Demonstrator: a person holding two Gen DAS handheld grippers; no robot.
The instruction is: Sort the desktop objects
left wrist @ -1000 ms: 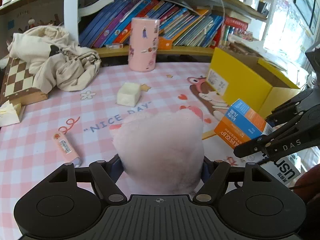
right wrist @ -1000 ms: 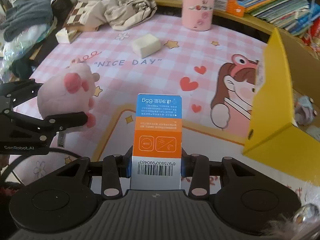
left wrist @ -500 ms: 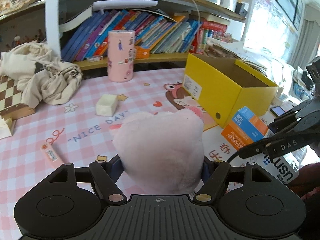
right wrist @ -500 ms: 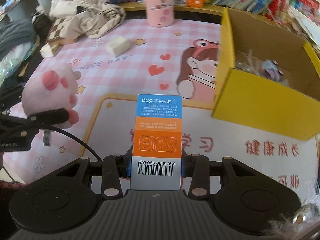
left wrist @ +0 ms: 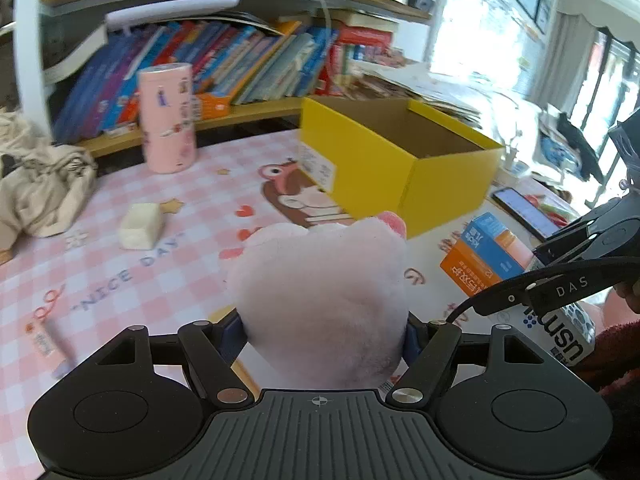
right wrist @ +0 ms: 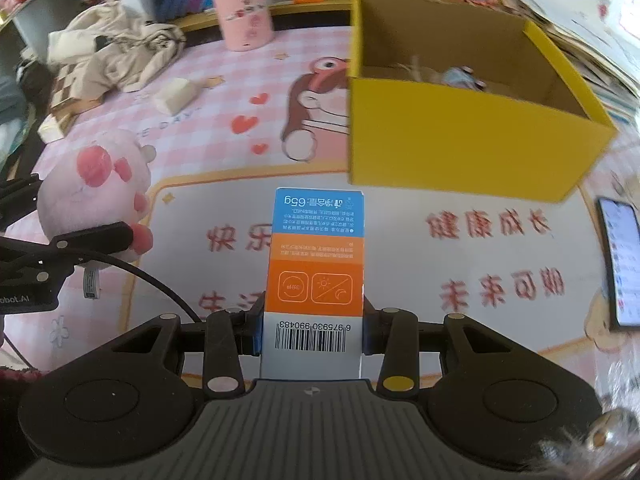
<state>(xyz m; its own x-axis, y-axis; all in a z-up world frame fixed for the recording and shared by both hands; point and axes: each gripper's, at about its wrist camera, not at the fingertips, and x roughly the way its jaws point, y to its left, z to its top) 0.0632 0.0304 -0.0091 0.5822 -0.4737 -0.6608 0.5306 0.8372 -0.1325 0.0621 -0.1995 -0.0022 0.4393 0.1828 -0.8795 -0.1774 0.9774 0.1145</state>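
The left gripper (left wrist: 325, 336) pinches a fluffy pink plush paw (left wrist: 324, 300), whose bulk hides both fingertips. The right gripper (right wrist: 312, 330) clamps a rigid blue-and-orange carton (right wrist: 316, 256) by its barcode end, long axis pointing away toward the open yellow cardboard box (right wrist: 460, 136). Both are held above the pink checked mat (right wrist: 224, 100). The box holds perhaps 2 small items, blurred.

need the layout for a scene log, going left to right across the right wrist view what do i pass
left gripper shut on the pink plush paw → white block → pink cylinder → blue-and-orange carton in the right gripper → yellow box → phone
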